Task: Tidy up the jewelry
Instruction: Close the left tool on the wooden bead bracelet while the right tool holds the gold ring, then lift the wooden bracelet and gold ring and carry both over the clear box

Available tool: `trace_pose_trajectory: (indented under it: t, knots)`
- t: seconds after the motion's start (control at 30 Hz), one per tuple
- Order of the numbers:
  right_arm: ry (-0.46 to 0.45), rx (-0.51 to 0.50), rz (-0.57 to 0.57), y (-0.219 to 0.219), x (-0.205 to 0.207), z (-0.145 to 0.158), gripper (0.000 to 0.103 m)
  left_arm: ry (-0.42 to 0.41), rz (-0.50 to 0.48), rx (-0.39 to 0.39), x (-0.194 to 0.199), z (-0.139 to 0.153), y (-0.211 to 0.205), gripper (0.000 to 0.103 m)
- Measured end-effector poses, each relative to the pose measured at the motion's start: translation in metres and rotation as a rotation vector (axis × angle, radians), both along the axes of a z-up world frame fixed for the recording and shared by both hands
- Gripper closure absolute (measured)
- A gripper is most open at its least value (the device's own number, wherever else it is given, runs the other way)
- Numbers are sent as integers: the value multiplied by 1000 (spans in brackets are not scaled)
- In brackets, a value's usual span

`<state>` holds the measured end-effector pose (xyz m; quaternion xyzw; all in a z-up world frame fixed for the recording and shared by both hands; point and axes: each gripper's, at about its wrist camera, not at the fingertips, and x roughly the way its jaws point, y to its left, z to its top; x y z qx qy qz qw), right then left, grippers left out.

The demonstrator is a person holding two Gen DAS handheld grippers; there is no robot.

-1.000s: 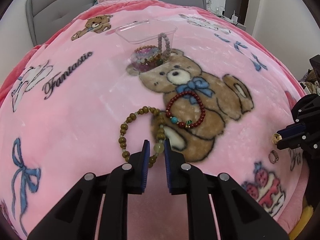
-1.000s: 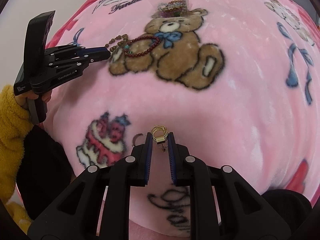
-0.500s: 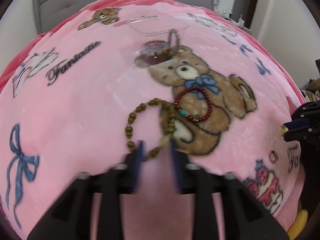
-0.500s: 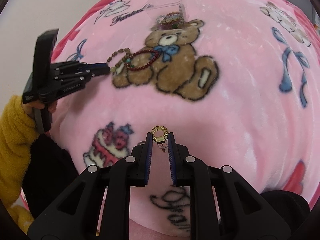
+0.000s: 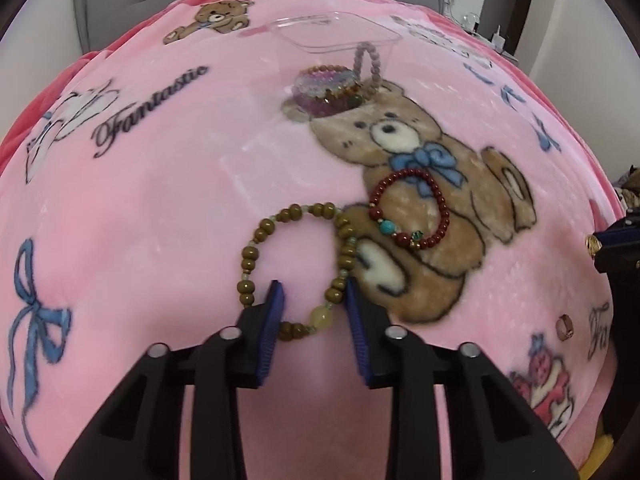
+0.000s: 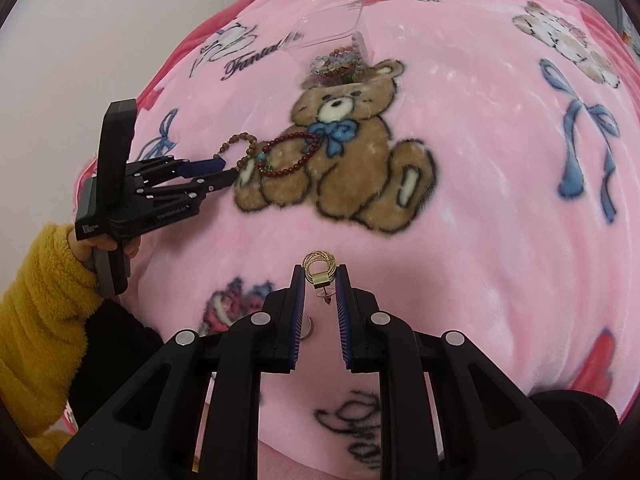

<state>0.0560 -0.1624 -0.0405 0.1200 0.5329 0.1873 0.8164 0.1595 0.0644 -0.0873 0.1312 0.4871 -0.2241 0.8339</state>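
The left hand-held gripper (image 5: pixel 314 294) stands open, its two fingers set to either side of the near arc of the olive-brown bead bracelet (image 5: pixel 298 266), which lies flat on the pink blanket (image 5: pixel 160 208). Just beyond and to its right a dark red bead bracelet (image 5: pixel 408 208) rests on the printed bear, touching the olive one. Farther ahead a clear plastic tray (image 5: pixel 332 32) holds a pile of bracelets (image 5: pixel 328 88). The right hand-held gripper (image 6: pixel 320 276) is closed on a gold wire earring (image 6: pixel 319 268), held above the blanket.
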Motion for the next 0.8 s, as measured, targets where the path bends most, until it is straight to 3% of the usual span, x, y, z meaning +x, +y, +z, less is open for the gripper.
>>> trace_pose_trajectory:
  t: [0.1,0.2,0.53,0.8]
  knots:
    - [-1,1,2,0,-1,1,88,12,-15,-26,-1,1,-1,93]
    - [-2,1,-1,1,-1,1,88,7,-37,-5,-5,1,-7,93]
    - [-32,26,-5,-4,2,11,88,-40,-31,-52,-9,23,-7,93]
    - [-126,4,46,2,17,39,88,-159,-11,-101,-11,62,-10,93]
